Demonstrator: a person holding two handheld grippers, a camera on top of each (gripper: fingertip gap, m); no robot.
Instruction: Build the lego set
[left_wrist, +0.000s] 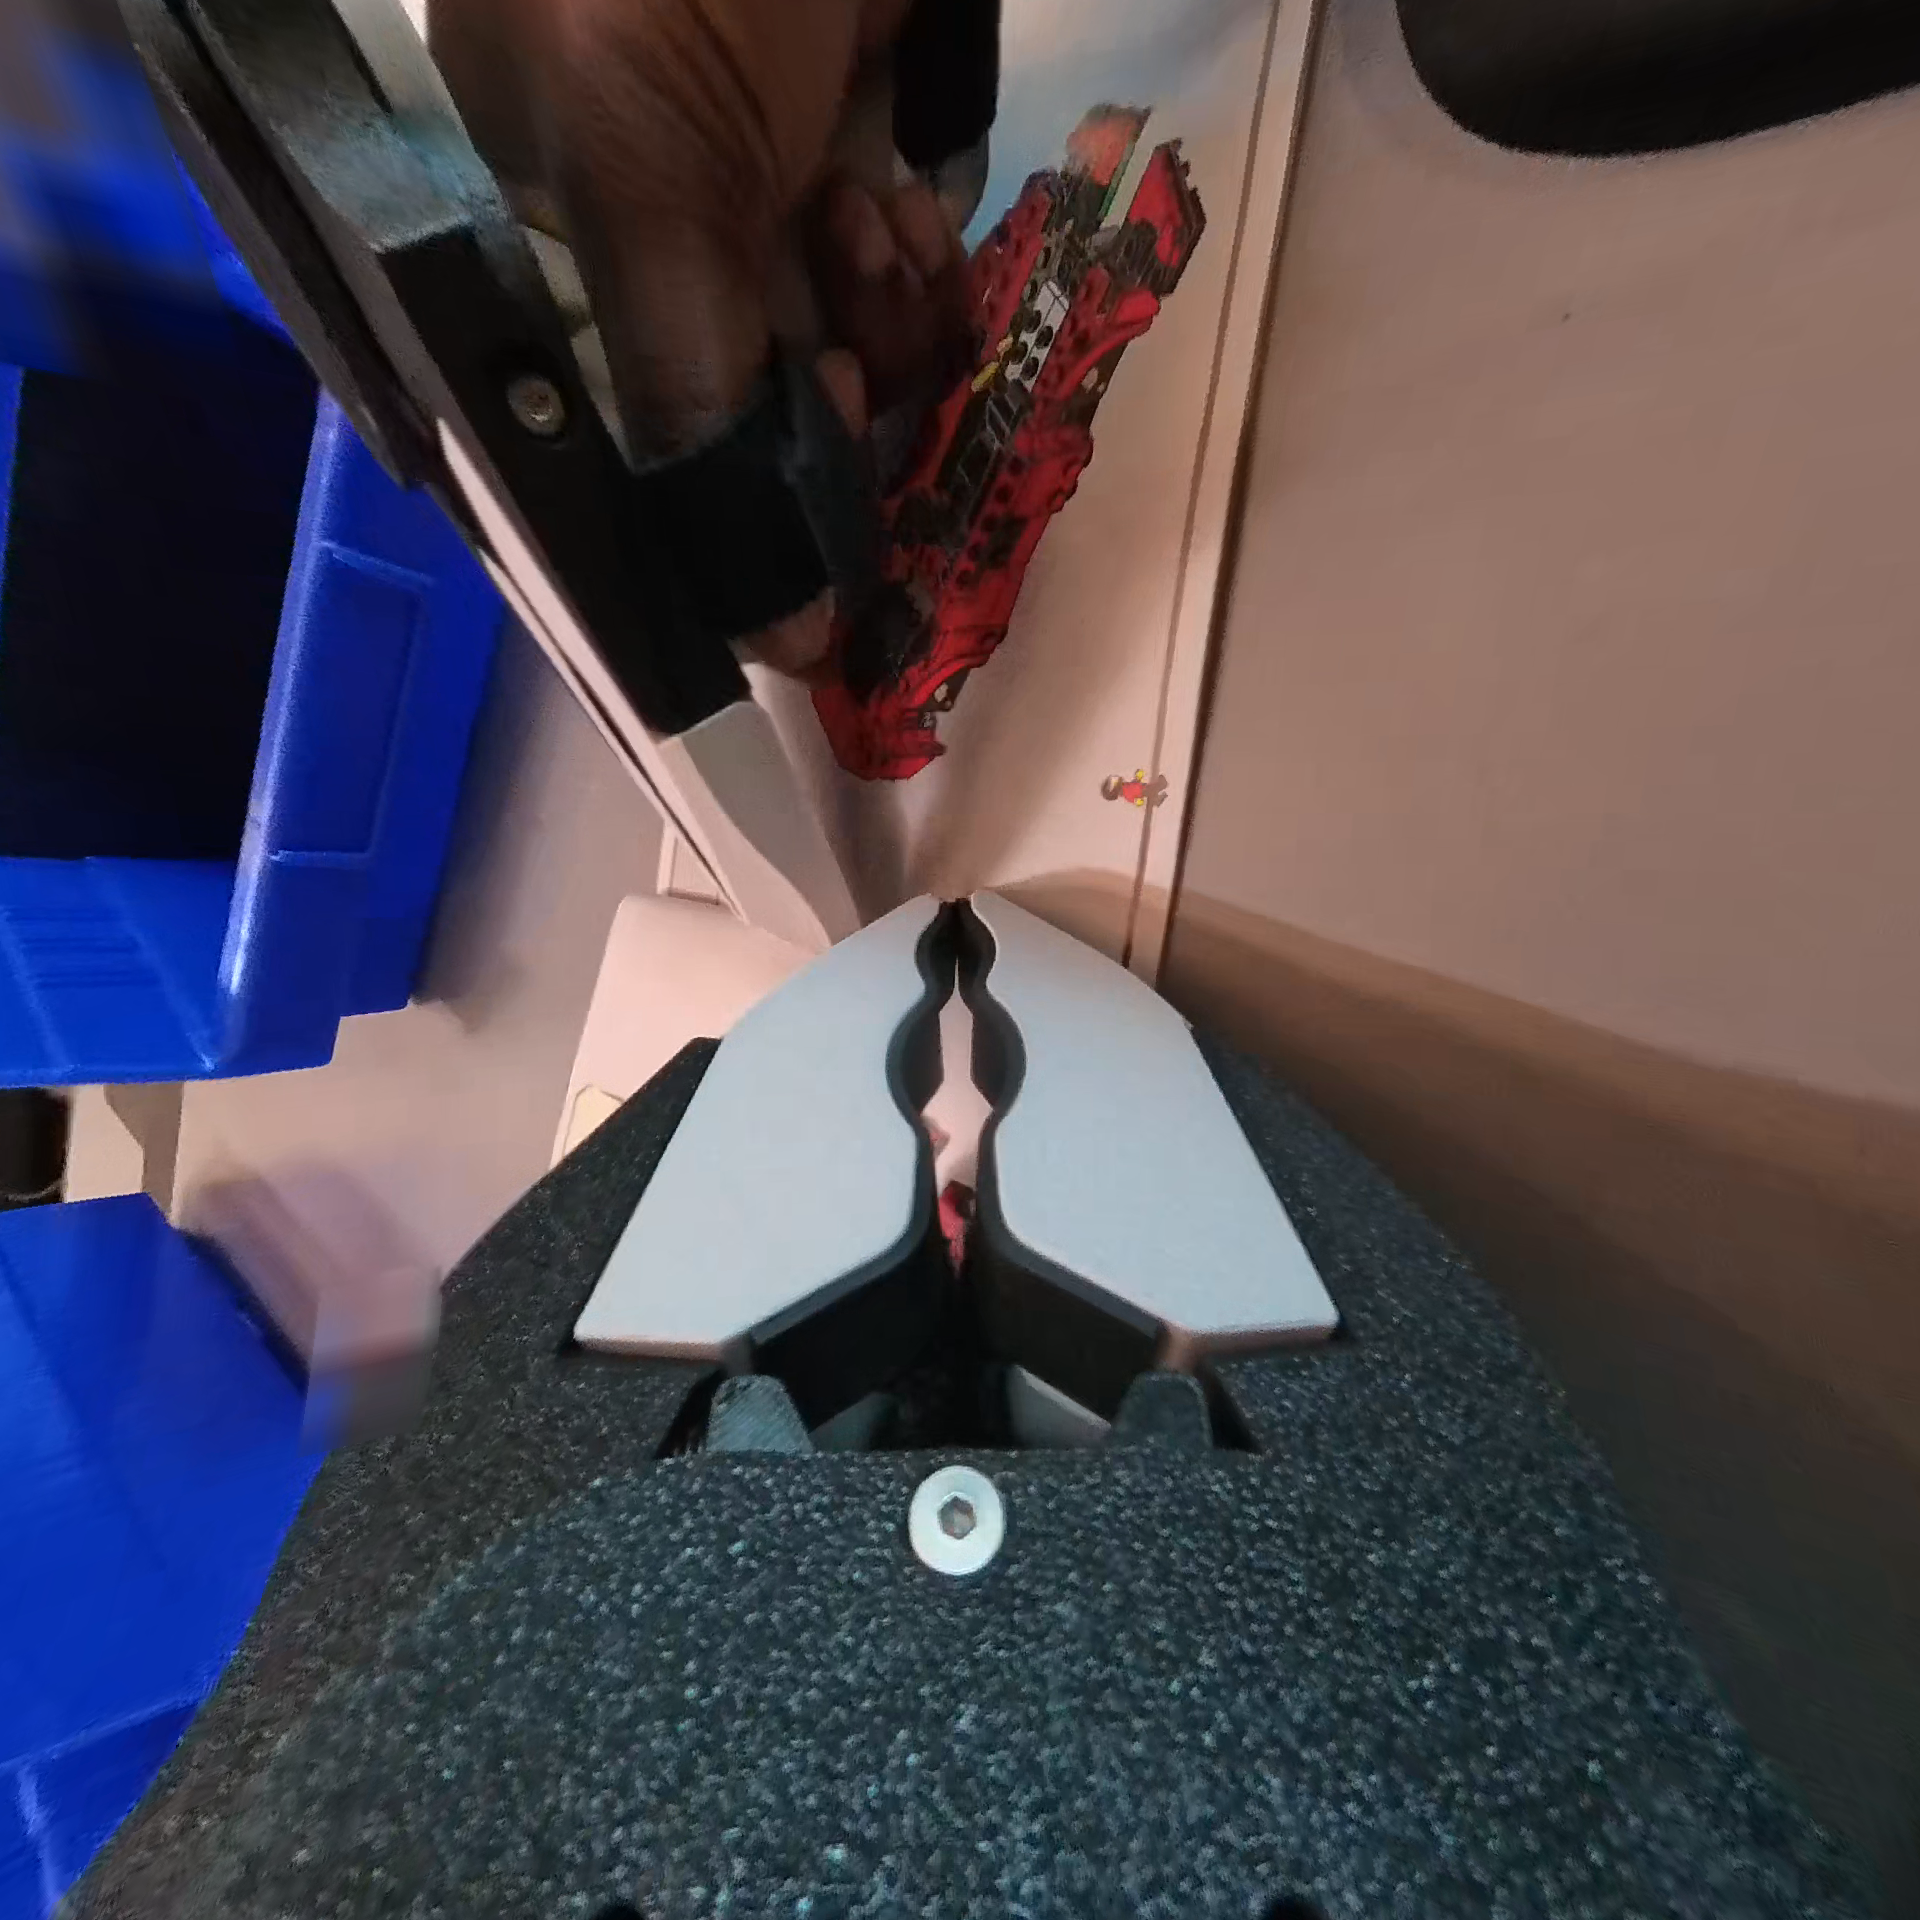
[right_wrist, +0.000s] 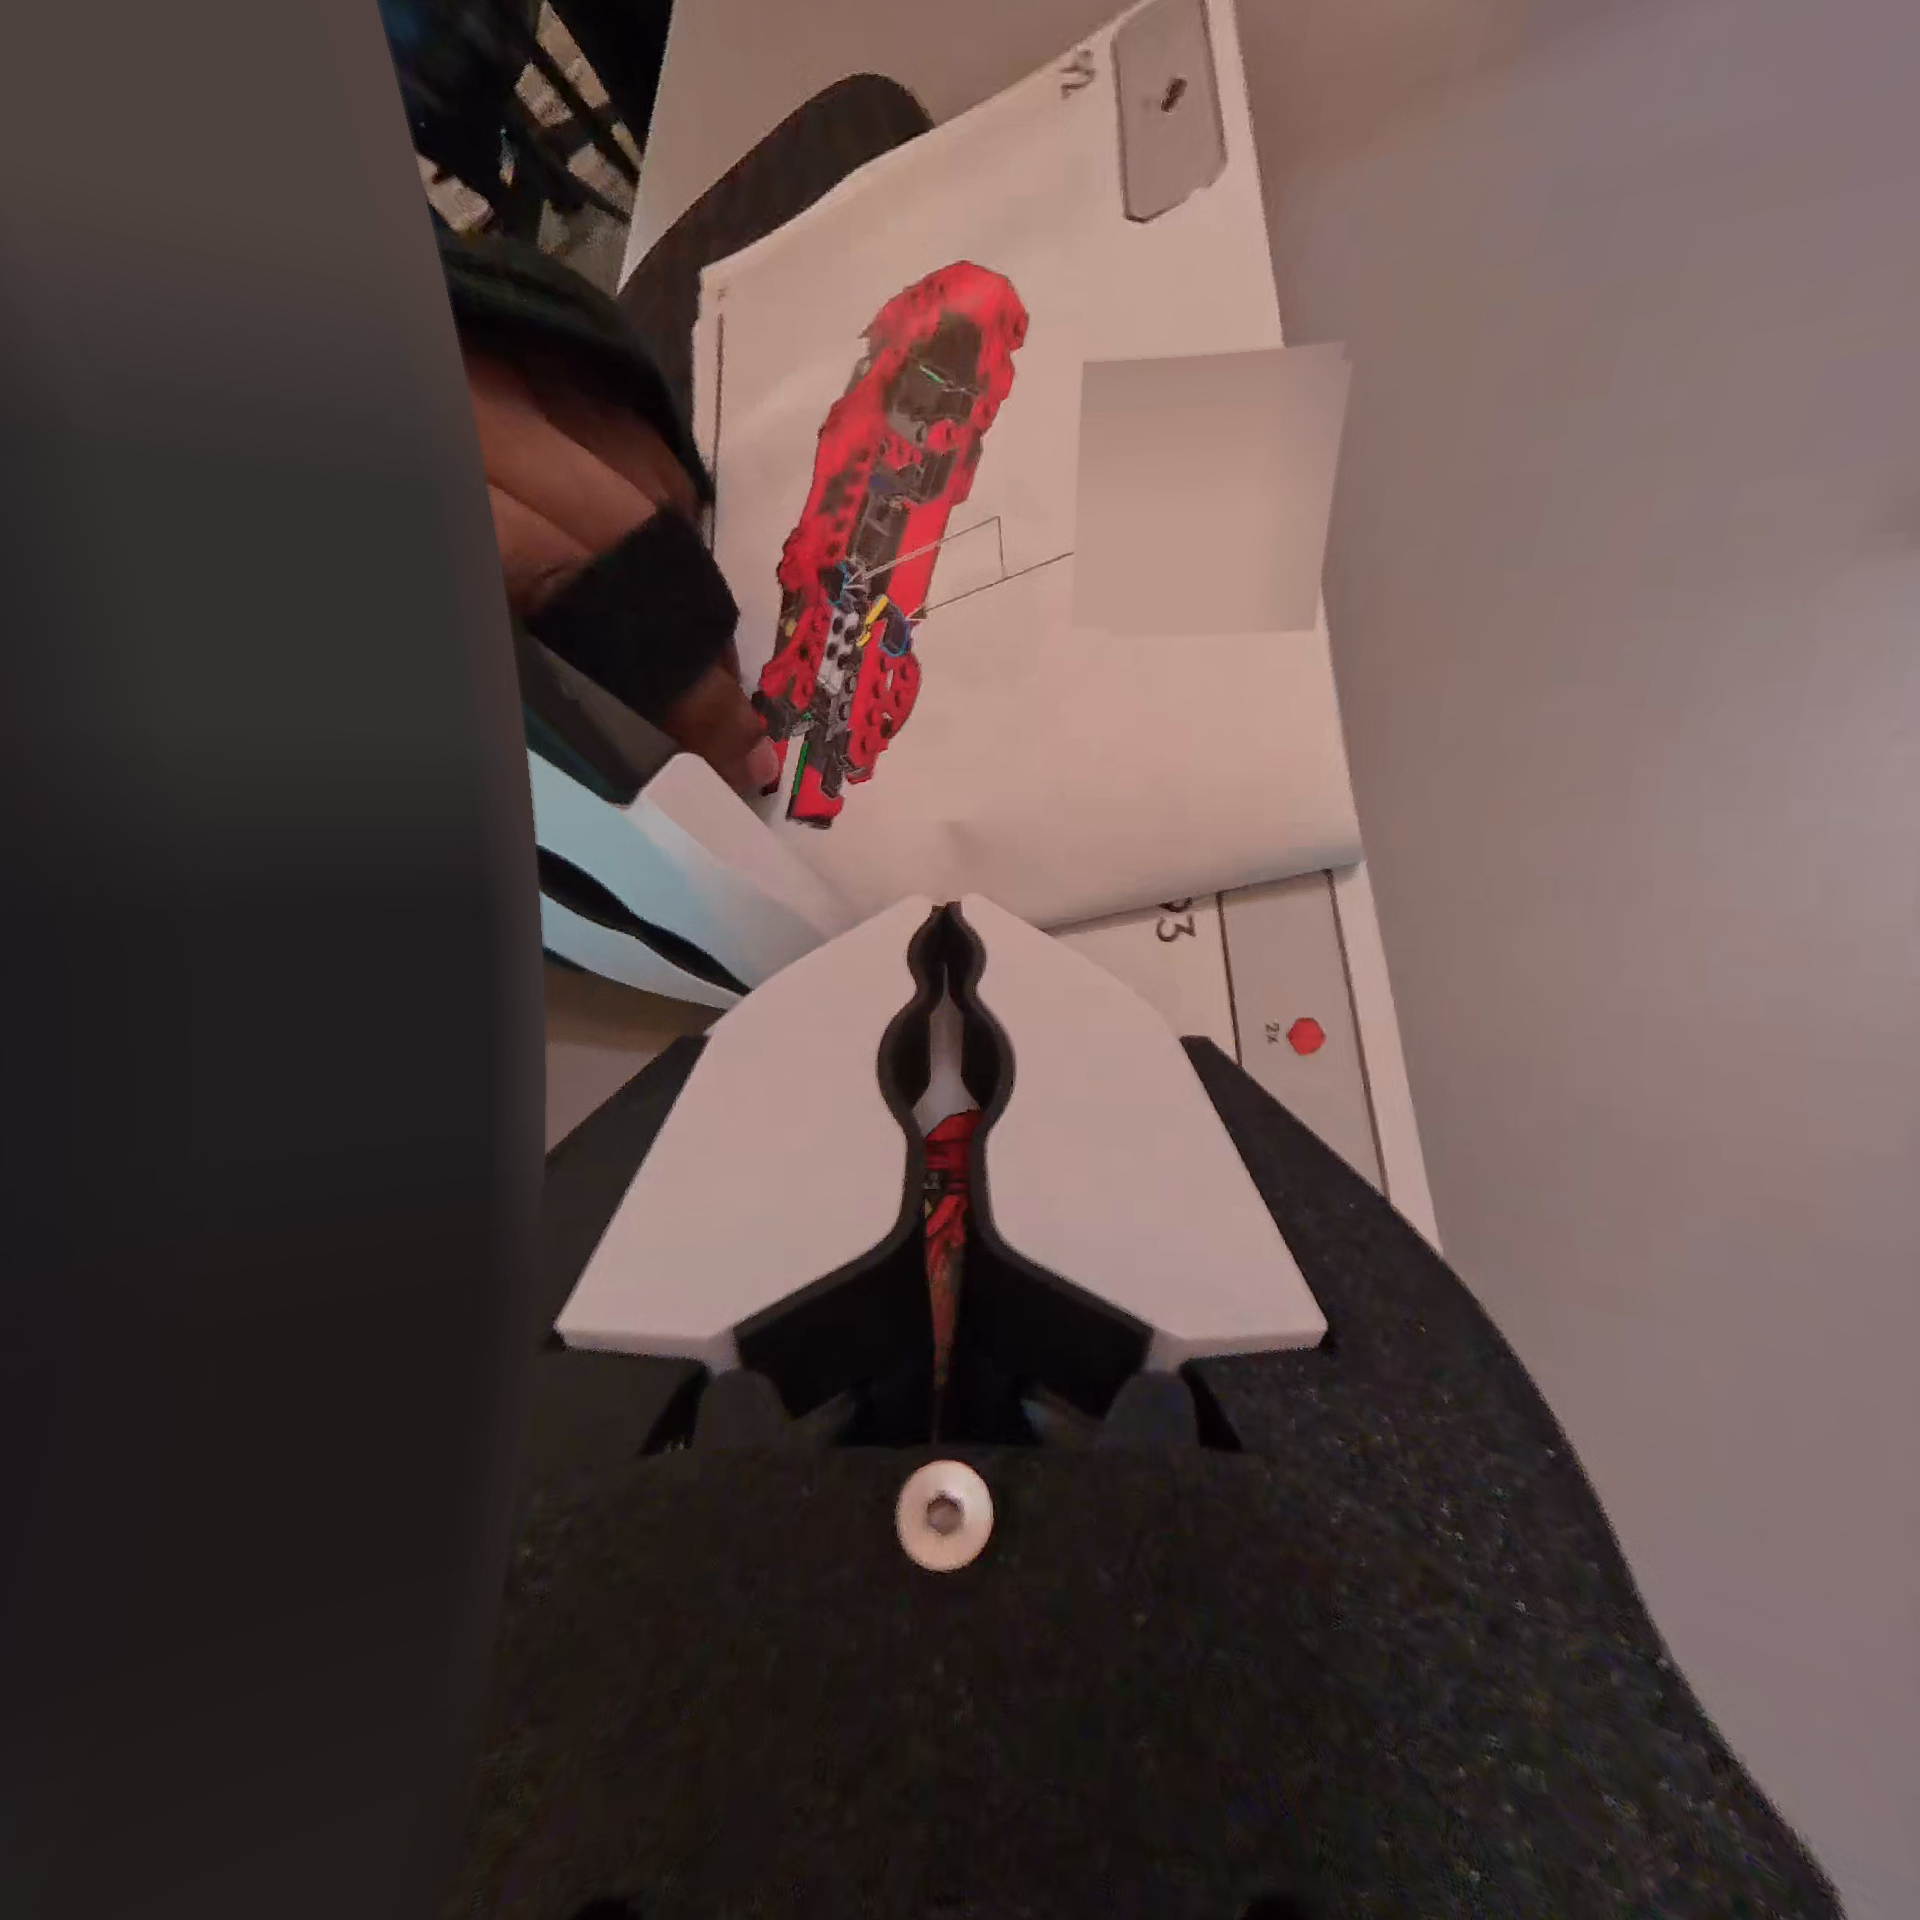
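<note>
Both tongs, left (left_wrist: 956, 914) and right (right_wrist: 951, 914), are pinched closed on instruction booklet (right_wrist: 1039, 748) pages; to turn cleanly, lift only the one sheet ahead.

Both grippers: pale grey fingers (left_wrist: 790, 1143) w/ black inner edges, speckled black bodies, silver screw each. Instruction booklet (right_wrist: 1143, 748): white pages, printed model mostly red w/ black, bits of yellow, green, blue; grey parts box w/ red dot. Storage bins (left_wrist: 208, 727) bright blue. Table (left_wrist: 1558, 520) pale beige-grey. Hand (right_wrist: 623, 582) in a black strap
</note>
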